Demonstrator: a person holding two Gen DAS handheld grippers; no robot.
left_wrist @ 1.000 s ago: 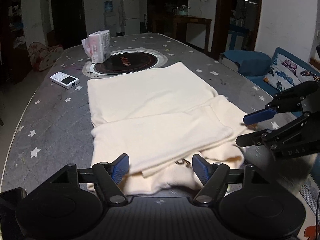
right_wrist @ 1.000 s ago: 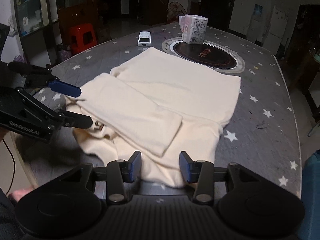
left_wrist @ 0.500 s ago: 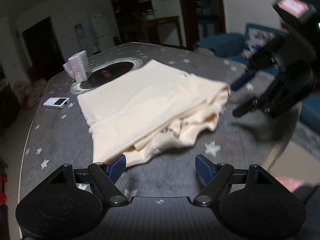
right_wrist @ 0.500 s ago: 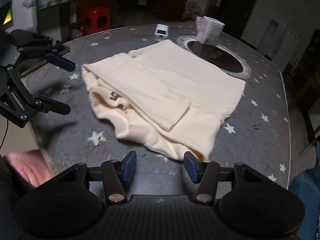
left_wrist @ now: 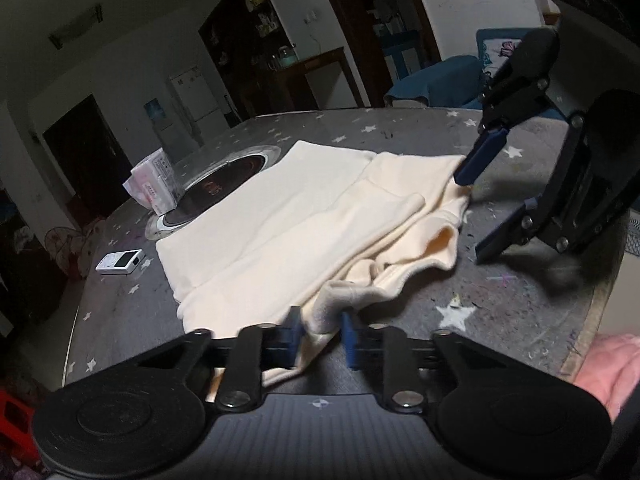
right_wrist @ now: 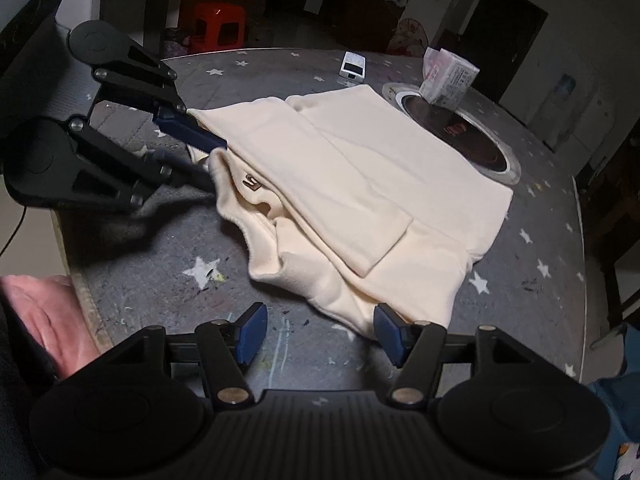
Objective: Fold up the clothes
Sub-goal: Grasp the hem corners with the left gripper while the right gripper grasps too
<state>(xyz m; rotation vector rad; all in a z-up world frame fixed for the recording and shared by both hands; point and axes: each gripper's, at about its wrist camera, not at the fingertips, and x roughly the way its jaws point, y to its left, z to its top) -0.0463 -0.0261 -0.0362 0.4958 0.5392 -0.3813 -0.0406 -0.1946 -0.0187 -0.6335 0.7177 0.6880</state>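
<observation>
Garment (left_wrist: 304, 216) corner pinched by closing left hand-held gripper (left_wrist: 318, 334).

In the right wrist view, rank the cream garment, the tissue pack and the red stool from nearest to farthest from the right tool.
1. Cream garment, just ahead of the right tool.
2. Tissue pack, far right, on the table.
3. Red stool, beyond the table, upper left.
</observation>
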